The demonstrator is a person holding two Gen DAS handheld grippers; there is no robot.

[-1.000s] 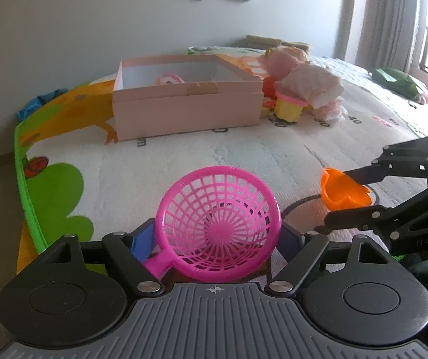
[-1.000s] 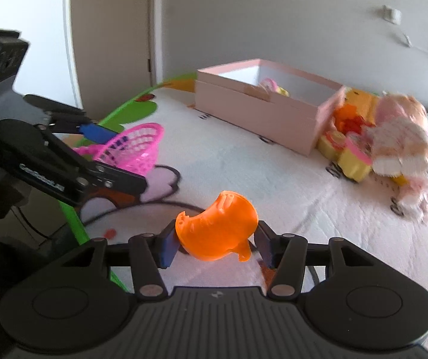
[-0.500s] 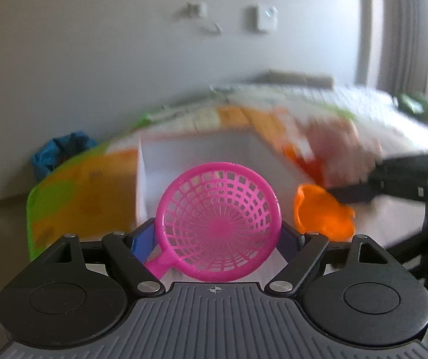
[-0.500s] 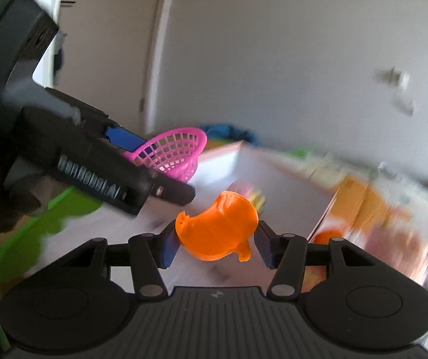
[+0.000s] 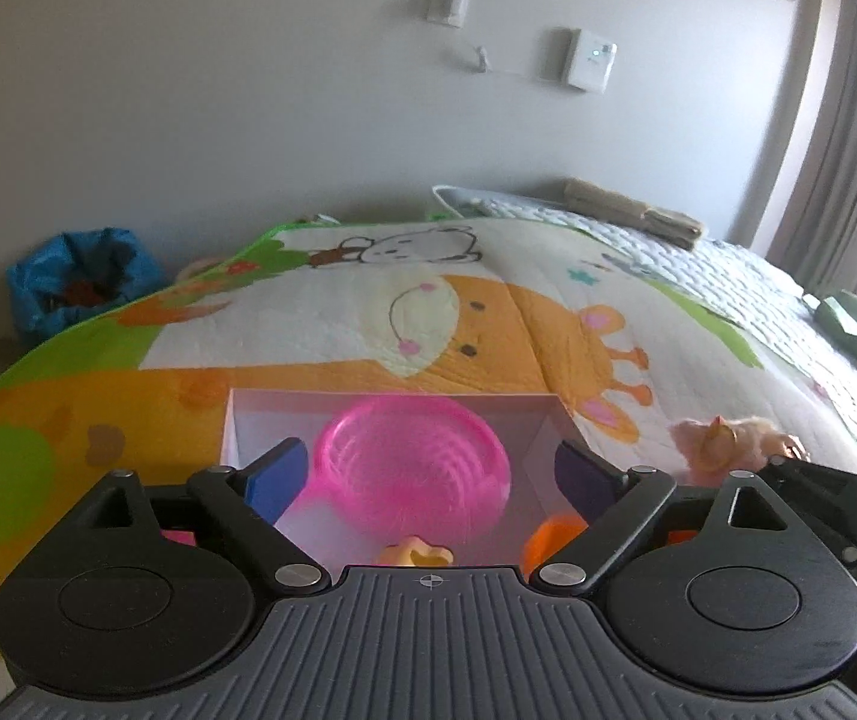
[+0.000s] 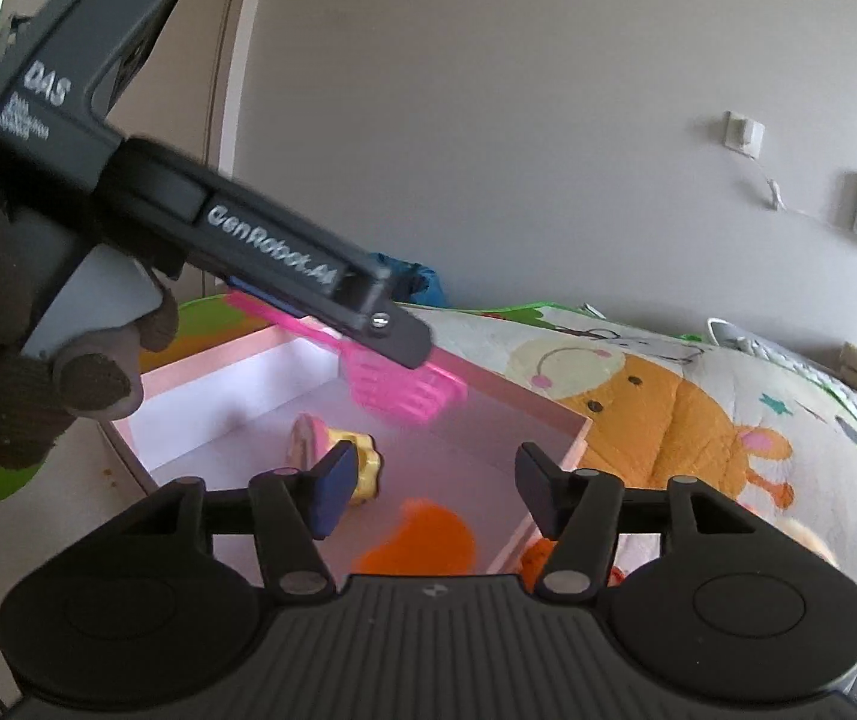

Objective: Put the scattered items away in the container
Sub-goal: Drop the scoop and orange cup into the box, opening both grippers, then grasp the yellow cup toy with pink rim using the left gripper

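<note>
My left claw [image 5: 422,474] is hanging over the pink box [image 5: 230,420] with its fingers spread wide and gripping nothing; the pink strainer [image 5: 413,468] is blurring between them, so I am judging it as dropping free into the box. Down at the lower edge of this view a yellow toy [image 5: 416,555] and an orange cup [image 5: 554,537] are showing inside the box. A doll [image 5: 728,438] is lying on the quilt [image 5: 488,312] just beyond the box's right corner.

From the right wrist, my right claw [image 6: 428,492] is also gaping wide and holding nothing, poised above the box. The orange cup [image 6: 422,540] is smearing below it, over the box floor, beside the yellow toy [image 6: 338,450]. The strainer [image 6: 404,387] is showing just under the left claw's tip.

By my reckoning, three pieces are going in; the doll and the toys near it are waiting outside.
</note>
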